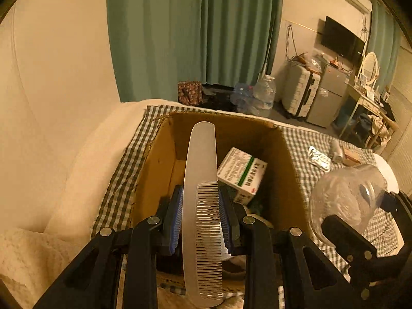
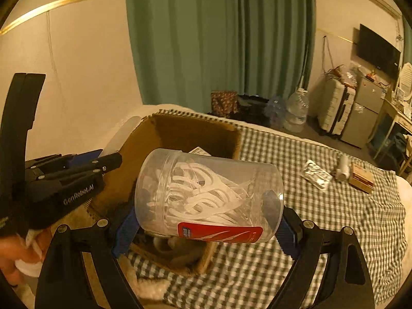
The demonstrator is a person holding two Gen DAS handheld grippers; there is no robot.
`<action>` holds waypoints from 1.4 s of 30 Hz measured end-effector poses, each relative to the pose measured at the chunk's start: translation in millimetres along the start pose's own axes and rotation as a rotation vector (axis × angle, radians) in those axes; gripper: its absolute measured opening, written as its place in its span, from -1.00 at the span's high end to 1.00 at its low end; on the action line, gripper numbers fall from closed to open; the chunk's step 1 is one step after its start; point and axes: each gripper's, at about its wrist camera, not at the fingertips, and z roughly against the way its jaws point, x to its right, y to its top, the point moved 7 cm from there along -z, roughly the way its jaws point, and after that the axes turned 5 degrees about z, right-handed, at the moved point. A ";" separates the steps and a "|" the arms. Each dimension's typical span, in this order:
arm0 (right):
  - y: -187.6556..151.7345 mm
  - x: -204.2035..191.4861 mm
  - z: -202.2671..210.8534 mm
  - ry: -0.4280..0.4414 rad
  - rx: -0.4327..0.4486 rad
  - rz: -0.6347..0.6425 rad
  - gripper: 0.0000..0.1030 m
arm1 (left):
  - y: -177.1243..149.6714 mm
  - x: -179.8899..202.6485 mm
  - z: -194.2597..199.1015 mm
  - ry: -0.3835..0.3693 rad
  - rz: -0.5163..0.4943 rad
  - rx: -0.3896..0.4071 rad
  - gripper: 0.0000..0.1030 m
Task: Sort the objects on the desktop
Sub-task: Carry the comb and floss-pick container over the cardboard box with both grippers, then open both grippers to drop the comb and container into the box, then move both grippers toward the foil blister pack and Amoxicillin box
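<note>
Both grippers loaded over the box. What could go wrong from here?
1. The metal comb is pinched only near its middle by the left gripper and sticks out far both ways; it may pivot or catch the cardboard box rim.
2. The clear floss-pick jar lies sideways in the right gripper, held end to end; smooth plastic may slip, and part of it overhangs the checked cloth.
3. The grippers are close together and may collide.

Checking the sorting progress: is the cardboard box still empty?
No, the cardboard box already holds a white and green carton.
</note>
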 end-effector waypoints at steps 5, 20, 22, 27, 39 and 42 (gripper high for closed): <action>3.1 -8.2 -27.1 0.027 -0.030 -0.004 -0.73 | -8.2 -6.4 -12.0 0.012 -0.003 -0.013 0.49; 17.8 10.4 -6.4 0.012 0.044 -0.070 -0.79 | -16.7 -7.9 -5.4 0.072 -0.005 0.009 -0.60; 16.8 16.5 3.5 0.007 0.056 -0.077 -0.80 | -18.5 -4.1 -1.3 0.064 -0.003 0.006 -0.63; 10.3 32.2 28.3 -0.002 0.078 -0.103 -0.80 | -16.4 19.5 20.5 0.046 -0.044 0.047 -0.77; -15.4 88.6 110.4 -0.065 0.170 -0.149 -0.85 | -41.1 117.7 72.6 -0.046 -0.163 0.077 -1.00; -29.0 113.9 125.6 -0.092 0.178 -0.176 -0.88 | -56.4 146.7 73.0 -0.066 -0.178 0.055 -1.00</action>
